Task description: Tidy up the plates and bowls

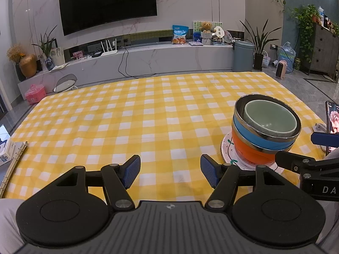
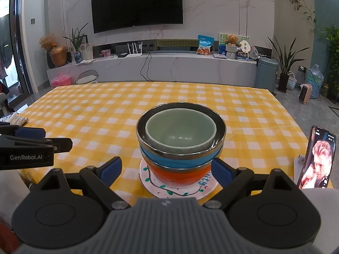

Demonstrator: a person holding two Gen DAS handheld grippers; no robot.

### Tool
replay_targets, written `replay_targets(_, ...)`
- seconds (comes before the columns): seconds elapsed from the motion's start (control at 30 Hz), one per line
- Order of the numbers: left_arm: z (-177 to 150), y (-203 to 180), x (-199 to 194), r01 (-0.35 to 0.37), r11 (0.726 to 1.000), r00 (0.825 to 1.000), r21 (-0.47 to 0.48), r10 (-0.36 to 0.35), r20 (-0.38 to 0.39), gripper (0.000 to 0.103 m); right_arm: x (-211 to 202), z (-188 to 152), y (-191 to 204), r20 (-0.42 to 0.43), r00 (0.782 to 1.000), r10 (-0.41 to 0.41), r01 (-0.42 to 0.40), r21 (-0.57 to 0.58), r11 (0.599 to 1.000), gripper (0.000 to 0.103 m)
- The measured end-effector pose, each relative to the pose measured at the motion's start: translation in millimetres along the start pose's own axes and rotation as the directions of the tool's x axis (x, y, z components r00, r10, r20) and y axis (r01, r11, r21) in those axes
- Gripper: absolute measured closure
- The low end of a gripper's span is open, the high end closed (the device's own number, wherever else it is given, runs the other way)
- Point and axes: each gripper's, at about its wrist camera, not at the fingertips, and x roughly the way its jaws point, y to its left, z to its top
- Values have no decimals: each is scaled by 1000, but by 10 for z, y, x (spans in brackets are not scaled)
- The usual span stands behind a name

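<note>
The pale green bowl (image 2: 180, 129) looks like glazed ceramic, smooth with a soft sheen. The blue bowl (image 2: 180, 160) and the orange bowl (image 2: 180, 174) beneath it have polished metal rims that catch the light (their coloured walls look like smooth plastic). The plate (image 2: 178, 190) under them is glossy white with painted green and blue marks. The yellow checked tablecloth (image 1: 127, 116) is thin, faintly creased and slightly shiny. The left gripper (image 1: 170, 170) and right gripper (image 2: 166, 170) are matt black plastic with ribbed blue pads (image 1: 131, 170).
</note>
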Motion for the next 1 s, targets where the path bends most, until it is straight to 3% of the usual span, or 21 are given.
replay_targets(1.0,2,2,-8,3,1000,1000,-6,-3,-2,27,5,-16,-39,-7,1000,-3,3,-6,1000,13)
